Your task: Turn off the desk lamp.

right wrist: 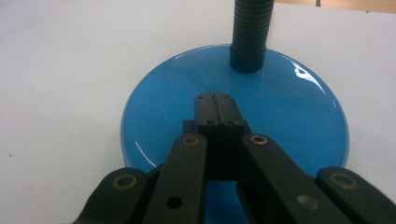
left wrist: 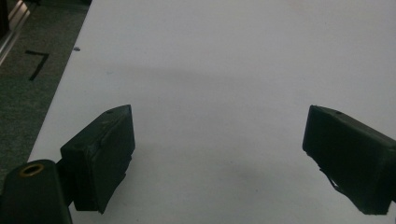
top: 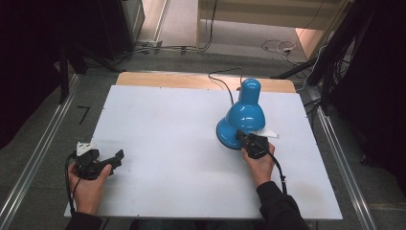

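Left tool: the left tool (top: 115,160) lies low over the near left part of the counter (top: 163,134), held in the person's left hand (top: 86,184). It is released, with the jaws spread wide. In the left gripper view (left wrist: 217,156) the jaws have bare white surface between them and grip nothing.
Counter: a white board on a wooden top whose strip shows along the far edge. A grey floor with metal rails lies to either side.
Lamp: a blue desk lamp (top: 244,117) stands right of centre on the counter. Its round base (right wrist: 233,116) sits flat on the white surface, a black ribbed neck (right wrist: 250,32) rises from the far part of the base, and the shade hangs over the base in the high view. A black cord (top: 222,79) runs from the lamp toward the far edge.
Right tool: the right tool (top: 241,137), in the right hand (top: 258,165), is clenched, jaws pressed together with nothing between them. Its tips (right wrist: 215,100) sit over the middle of the base, near the foot of the neck. I cannot tell whether they touch the base.
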`<action>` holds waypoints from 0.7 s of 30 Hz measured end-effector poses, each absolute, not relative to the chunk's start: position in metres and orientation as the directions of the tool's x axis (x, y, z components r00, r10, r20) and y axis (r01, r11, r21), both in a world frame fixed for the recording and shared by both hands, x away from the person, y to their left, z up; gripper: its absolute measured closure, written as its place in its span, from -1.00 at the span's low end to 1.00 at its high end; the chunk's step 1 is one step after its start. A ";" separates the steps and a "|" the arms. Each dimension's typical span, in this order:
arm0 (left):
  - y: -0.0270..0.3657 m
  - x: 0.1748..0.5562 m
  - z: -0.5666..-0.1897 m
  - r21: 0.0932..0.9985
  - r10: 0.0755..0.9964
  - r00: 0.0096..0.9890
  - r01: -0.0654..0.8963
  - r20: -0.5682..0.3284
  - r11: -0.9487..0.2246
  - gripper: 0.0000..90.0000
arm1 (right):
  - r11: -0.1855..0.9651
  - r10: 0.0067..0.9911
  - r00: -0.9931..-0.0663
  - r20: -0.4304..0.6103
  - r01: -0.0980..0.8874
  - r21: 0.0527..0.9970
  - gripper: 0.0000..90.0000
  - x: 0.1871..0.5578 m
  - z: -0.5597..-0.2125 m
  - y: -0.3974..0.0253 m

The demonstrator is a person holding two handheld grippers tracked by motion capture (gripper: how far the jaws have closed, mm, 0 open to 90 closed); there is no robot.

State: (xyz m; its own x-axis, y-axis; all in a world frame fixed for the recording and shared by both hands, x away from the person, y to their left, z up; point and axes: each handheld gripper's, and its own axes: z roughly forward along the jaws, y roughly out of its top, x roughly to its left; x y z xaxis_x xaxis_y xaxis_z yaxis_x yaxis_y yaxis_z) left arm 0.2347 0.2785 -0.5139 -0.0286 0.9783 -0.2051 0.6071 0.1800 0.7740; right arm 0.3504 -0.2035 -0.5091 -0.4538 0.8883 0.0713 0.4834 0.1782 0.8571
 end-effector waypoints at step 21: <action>0.278 0.234 -0.514 0.775 0.979 -0.026 0.607 -0.204 0.178 -0.77 | 0.127 0.902 -0.417 0.114 0.507 0.853 0.67 0.353 -0.503 -0.221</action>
State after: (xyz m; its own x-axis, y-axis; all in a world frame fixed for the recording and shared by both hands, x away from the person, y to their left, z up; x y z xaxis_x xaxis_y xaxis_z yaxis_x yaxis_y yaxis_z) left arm 0.2338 0.2775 -0.5135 -0.0261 0.9786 -0.2039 0.6067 0.1776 0.7748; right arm 0.3526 -0.2214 -0.5027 -0.4173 0.9015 0.1142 0.5067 0.1265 0.8528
